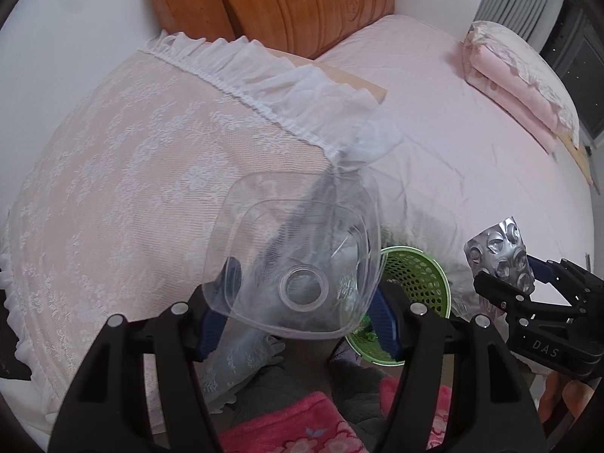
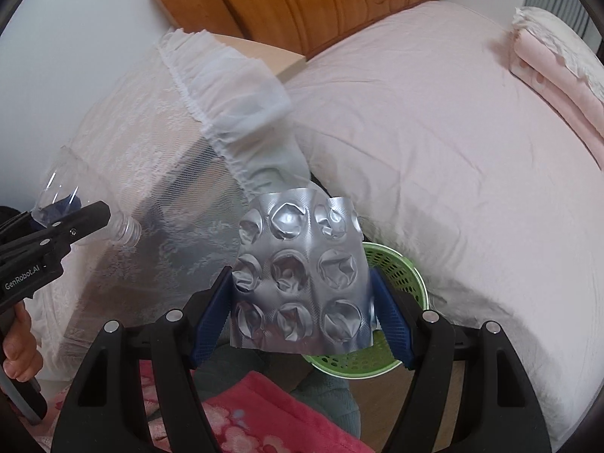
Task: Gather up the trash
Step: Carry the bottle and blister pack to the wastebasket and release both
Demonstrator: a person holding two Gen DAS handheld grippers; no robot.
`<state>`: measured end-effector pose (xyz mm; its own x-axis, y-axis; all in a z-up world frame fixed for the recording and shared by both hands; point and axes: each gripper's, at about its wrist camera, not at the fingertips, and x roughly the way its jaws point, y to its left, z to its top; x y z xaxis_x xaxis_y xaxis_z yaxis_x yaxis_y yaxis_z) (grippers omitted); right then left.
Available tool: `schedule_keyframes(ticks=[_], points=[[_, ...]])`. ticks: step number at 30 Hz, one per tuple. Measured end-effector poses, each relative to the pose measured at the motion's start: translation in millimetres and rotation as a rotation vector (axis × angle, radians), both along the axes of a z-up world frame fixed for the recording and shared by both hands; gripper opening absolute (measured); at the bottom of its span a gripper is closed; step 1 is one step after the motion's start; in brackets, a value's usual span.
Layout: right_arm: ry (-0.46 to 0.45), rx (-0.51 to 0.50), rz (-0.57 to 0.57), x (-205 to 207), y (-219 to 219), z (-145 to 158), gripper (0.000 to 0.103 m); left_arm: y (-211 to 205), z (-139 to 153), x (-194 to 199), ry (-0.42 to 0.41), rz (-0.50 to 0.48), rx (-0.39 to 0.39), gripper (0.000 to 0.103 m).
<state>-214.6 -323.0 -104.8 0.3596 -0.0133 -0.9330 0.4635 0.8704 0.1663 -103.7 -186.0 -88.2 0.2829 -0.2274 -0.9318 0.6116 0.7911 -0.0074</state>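
While the smooth pink bed (image 1: 434,120) fills the far right beside the lace-draped table (image 1: 124,173), your round perforated green basket (image 1: 415,283) sits low between them. Your left gripper (image 1: 302,302) clamps a clear, squarish plastic bottle (image 1: 298,256), neck toward you. Your right gripper (image 2: 302,302) pinches a crinkled silver blister sheet (image 2: 302,275) just above the basket.

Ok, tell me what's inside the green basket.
The green basket shows only its perforated wall and rim. The blister pack in the right gripper covers most of its opening; in the left view the clear bottle blocks it. Contents cannot be seen.
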Motion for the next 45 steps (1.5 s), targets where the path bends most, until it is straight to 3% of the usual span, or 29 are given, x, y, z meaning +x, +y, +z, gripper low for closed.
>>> schedule_keyframes(ticks=[4, 7, 17, 21, 24, 28, 33, 37, 42, 45], points=[[-0.003, -0.010, -0.057, -27.4, -17.1, -1.4, 0.072, -25.9, -11.9, -21.7, 0.015, -0.086, 0.005, 0.062], [0.006, -0.011, -0.100, -50.0, -29.9, -6.1, 0.072, -49.0, -37.1, -39.1, 0.038, -0.189, 0.017, 0.062], [0.118, 0.023, -0.179, -102.5, -51.7, -29.8, 0.072, -106.2, -178.7, -102.4, 0.179, -0.459, 0.142, 0.062], [0.148, 0.016, -0.199, -122.5, -55.2, -38.5, 0.072, -120.0, -201.5, -120.4, 0.178, -0.524, 0.173, 0.084], [0.149, 0.024, -0.214, -134.0, -57.9, -43.7, 0.072, -121.4, -196.0, -124.8, 0.163, -0.520, 0.159, 0.092], [0.141, 0.034, -0.224, -143.7, -60.6, -47.8, 0.072, -112.2, -174.2, -115.5, 0.132, -0.462, 0.133, 0.093], [0.138, 0.025, -0.221, -143.2, -61.7, -53.9, 0.073, -86.2, -118.4, -103.3, 0.017, -0.397, 0.064, 0.095], [0.164, 0.041, -0.198, -132.0, -60.0, -68.2, 0.073, -63.8, -75.6, -90.1, -0.024, -0.322, 0.017, 0.095], [0.185, 0.071, -0.141, -115.1, -56.6, -90.8, 0.073, -45.0, -45.5, -78.4, -0.021, -0.220, -0.022, 0.095], [0.211, 0.071, -0.096, -100.6, -52.1, -108.5, 0.075, -41.2, -41.9, -75.7, -0.002, -0.178, -0.034, 0.095]])
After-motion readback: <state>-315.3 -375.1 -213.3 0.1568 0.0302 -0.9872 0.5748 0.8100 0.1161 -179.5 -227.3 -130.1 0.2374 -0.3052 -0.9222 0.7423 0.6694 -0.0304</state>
